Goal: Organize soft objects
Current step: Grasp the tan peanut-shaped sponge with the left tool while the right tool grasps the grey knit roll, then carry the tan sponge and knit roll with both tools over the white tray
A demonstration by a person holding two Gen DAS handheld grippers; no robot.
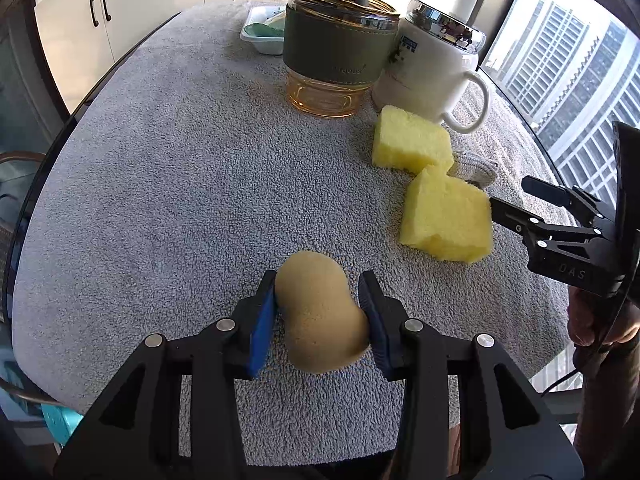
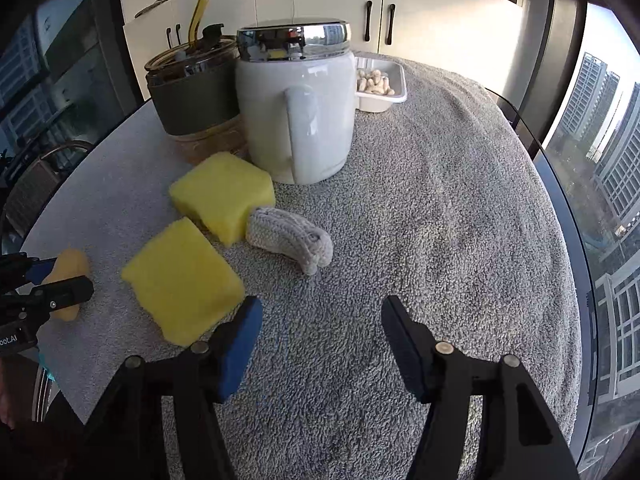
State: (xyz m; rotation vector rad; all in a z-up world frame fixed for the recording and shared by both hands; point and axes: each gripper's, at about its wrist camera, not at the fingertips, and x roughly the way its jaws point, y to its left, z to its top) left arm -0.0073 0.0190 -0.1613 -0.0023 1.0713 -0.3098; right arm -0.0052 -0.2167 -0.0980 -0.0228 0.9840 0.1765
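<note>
The tan sponge [image 1: 320,320] was a rounded, peanut-shaped pad with a fine matte surface, pinched at its waist. It lay low in the centre of the left wrist view, on the grey terry towel [image 1: 160,184] that covered the round table. The left gripper [image 1: 320,312] was clamped on it, both blue pads pressed into its sides. To the upper right lay two yellow sponge blocks [image 1: 446,220], [image 1: 410,144], close together, the farther one just beside a white lidded mug [image 1: 428,76] and an amber glass cup with a green sleeve [image 1: 336,52]. The left half of the towel was bare out to the dark table rim. In the right wrist view, the right gripper [image 2: 322,344] stood wide apart and empty, its left pad beside the nearer yellow block [image 2: 182,280]. A grey knitted roll [image 2: 290,240] touched the farther block [image 2: 224,196].
</note>
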